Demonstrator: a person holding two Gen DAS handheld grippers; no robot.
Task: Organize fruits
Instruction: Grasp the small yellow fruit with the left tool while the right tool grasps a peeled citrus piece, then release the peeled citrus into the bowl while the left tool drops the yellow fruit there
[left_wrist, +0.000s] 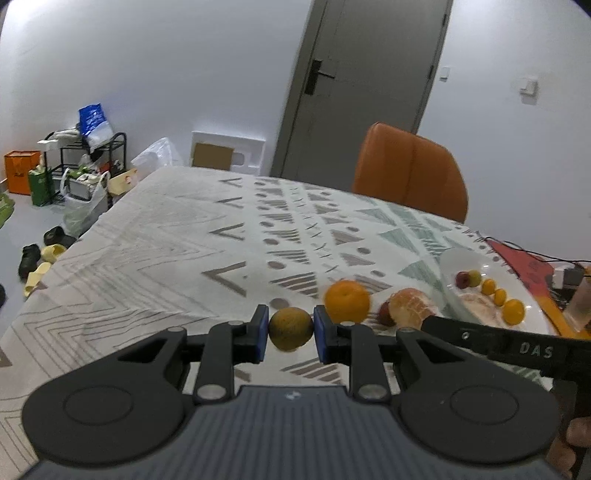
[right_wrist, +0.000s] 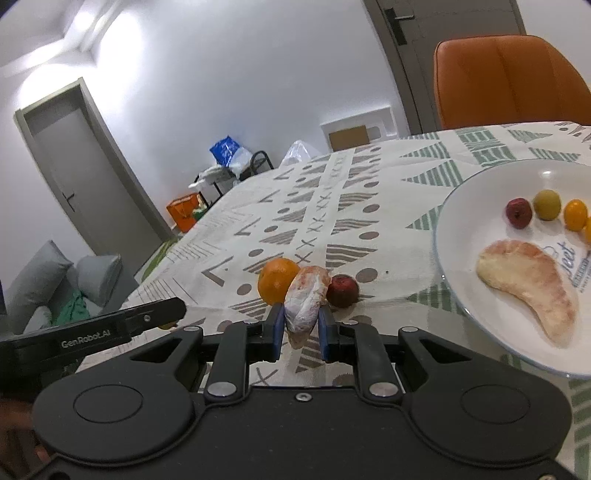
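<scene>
Where legible, "GenRobot.AI" on left hand-held gripper (right_wrist: 162, 314), perhaps.

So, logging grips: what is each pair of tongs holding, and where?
Left tongs: yellow-green fruit, by its sides. Right tongs: peeled citrus segment, lower end.

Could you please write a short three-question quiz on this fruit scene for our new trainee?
1. True or false: the left claw is closed on a yellow-green round fruit.
2. What does the right claw grip? A) the orange B) a peeled pomelo segment C) the dark red fruit
3. Where does the other pomelo segment lie?

Key
1. True.
2. B: the peeled pomelo segment, between the orange and dark red fruit.
3. On the white plate, as the other pomelo segment shows below a row of small fruits.
</scene>
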